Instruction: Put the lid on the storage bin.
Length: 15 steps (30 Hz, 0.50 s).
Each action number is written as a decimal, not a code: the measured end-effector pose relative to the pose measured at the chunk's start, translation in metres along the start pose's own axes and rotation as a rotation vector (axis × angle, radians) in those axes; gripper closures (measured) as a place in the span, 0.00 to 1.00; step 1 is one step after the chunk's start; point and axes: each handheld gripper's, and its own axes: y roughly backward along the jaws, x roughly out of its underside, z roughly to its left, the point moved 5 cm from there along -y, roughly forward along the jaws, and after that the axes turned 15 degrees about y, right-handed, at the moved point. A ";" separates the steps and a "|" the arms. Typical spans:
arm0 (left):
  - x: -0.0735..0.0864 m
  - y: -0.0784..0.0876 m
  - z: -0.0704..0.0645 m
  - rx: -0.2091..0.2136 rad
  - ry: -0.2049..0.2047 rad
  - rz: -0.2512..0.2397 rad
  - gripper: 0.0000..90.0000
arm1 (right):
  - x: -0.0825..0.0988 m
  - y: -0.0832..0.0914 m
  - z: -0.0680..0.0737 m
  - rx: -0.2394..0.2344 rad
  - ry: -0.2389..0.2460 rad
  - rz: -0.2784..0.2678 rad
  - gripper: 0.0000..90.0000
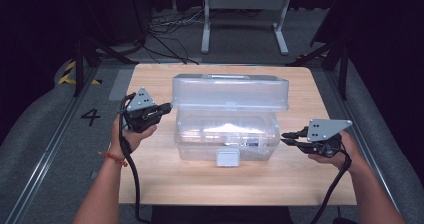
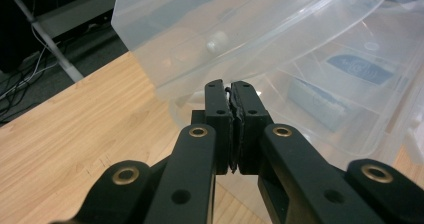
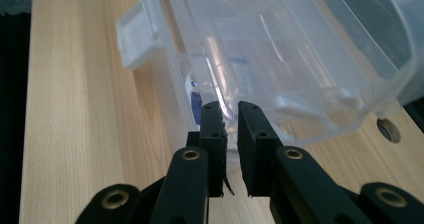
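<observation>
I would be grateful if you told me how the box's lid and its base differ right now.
The lid stands raised behind, hinged open; the base sits flat on the table. The base carries a front latch; the lid shows none. The base holds contents; the lid is bare. Both are clear plastic.

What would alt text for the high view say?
A clear plastic box sits on a wooden table with its lid raised. A person's hands hold the left gripper beside the lid and the right gripper near the box.
</observation>
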 end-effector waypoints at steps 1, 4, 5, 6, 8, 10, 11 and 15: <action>0.002 0.000 0.000 -0.012 -0.008 0.011 0.98 | 0.003 0.000 0.001 0.003 -0.013 0.003 0.91; 0.009 -0.002 0.000 0.015 0.011 0.013 0.99 | 0.013 0.000 0.005 0.000 -0.047 0.003 0.90; 0.012 -0.002 0.001 0.019 0.016 0.012 1.00 | 0.015 -0.001 0.006 -0.001 -0.057 0.004 0.90; 0.014 -0.003 0.000 0.018 0.017 0.016 1.00 | 0.020 -0.002 0.008 -0.002 -0.077 -0.001 0.89; 0.018 -0.004 -0.001 0.023 0.024 0.015 1.00 | 0.024 -0.003 0.010 -0.003 -0.085 0.007 0.88; 0.021 -0.004 -0.003 0.013 0.025 0.016 1.00 | 0.025 -0.003 0.010 -0.002 -0.094 0.003 0.87; 0.022 -0.004 -0.004 0.008 0.020 0.016 1.00 | 0.026 -0.004 0.010 0.013 -0.105 0.001 0.86; 0.027 -0.003 -0.005 0.011 0.020 0.019 1.00 | 0.031 -0.005 0.011 0.011 -0.137 0.006 0.85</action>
